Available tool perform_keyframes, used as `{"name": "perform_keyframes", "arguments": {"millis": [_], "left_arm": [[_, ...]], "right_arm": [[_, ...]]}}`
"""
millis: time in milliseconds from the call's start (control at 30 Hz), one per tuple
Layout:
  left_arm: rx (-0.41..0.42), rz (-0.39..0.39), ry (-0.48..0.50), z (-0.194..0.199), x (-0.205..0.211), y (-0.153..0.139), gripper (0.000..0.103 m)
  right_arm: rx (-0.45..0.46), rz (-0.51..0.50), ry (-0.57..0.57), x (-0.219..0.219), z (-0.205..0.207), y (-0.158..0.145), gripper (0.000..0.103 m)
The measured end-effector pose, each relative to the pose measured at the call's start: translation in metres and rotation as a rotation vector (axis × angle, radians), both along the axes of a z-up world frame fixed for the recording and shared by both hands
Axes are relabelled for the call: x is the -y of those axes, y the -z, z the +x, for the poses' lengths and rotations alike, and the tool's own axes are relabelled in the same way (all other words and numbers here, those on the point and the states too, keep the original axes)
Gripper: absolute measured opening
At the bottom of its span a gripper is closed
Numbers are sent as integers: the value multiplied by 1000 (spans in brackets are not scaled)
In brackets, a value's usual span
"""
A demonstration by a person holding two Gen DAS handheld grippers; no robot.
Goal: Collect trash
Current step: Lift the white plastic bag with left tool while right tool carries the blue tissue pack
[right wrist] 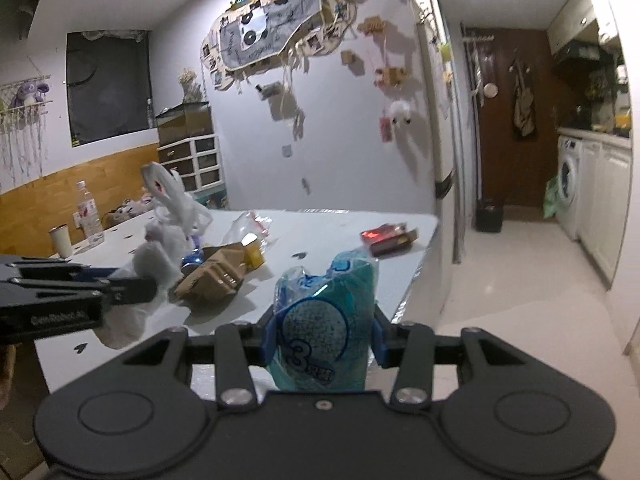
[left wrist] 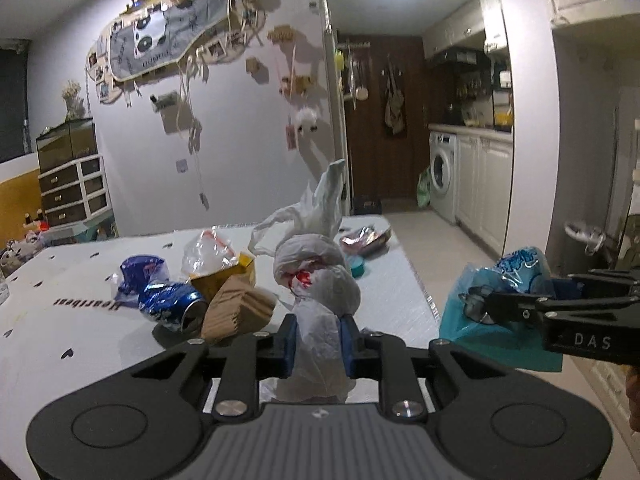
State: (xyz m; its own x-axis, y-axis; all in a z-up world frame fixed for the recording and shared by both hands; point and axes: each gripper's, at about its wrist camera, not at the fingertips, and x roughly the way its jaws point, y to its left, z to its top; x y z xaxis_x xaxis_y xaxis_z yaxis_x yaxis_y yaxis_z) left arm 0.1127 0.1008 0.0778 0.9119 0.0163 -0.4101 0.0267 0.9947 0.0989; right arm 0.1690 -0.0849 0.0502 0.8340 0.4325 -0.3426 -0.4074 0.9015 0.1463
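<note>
My left gripper (left wrist: 319, 340) is shut on a knotted white plastic bag (left wrist: 316, 276), held upright above the white table (left wrist: 80, 332). The right gripper (right wrist: 322, 340) is shut on a teal-blue plastic packet (right wrist: 324, 312), held beside the table's near corner. Each gripper shows in the other's view: the right gripper (left wrist: 474, 304) with its packet (left wrist: 508, 280), the left gripper (right wrist: 136, 290) with its bag (right wrist: 160, 256). On the table lie a crushed blue can (left wrist: 172, 306), brown cardboard (left wrist: 236, 312), a yellow box (left wrist: 242, 272), a clear wrapper (left wrist: 204, 252) and a red packet (left wrist: 366, 238).
A plastic bottle (right wrist: 88, 212) and a cup (right wrist: 60, 242) stand at the table's far left. A drawer unit (left wrist: 74, 190) is by the wall. To the right the floor runs past a washing machine (left wrist: 442, 172) and white cabinets (left wrist: 484, 184) to a brown door (right wrist: 516, 120).
</note>
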Motion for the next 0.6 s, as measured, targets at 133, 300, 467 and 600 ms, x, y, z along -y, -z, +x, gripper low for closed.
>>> {"name": "perform_keyframes", "arguments": {"millis": [133, 300, 467, 600], "left_arm": [[20, -14, 12, -5, 12, -1, 24], [36, -24, 35, -8, 33, 2, 24], [32, -29, 73, -7, 61, 6, 24], [28, -38, 113, -6, 84, 12, 24]], "right_arm": [[45, -18, 42, 15, -13, -7, 46], [71, -32, 89, 39, -24, -11, 46], [70, -44, 136, 65, -33, -9, 46], [63, -48, 174, 89, -40, -4, 46]]}}
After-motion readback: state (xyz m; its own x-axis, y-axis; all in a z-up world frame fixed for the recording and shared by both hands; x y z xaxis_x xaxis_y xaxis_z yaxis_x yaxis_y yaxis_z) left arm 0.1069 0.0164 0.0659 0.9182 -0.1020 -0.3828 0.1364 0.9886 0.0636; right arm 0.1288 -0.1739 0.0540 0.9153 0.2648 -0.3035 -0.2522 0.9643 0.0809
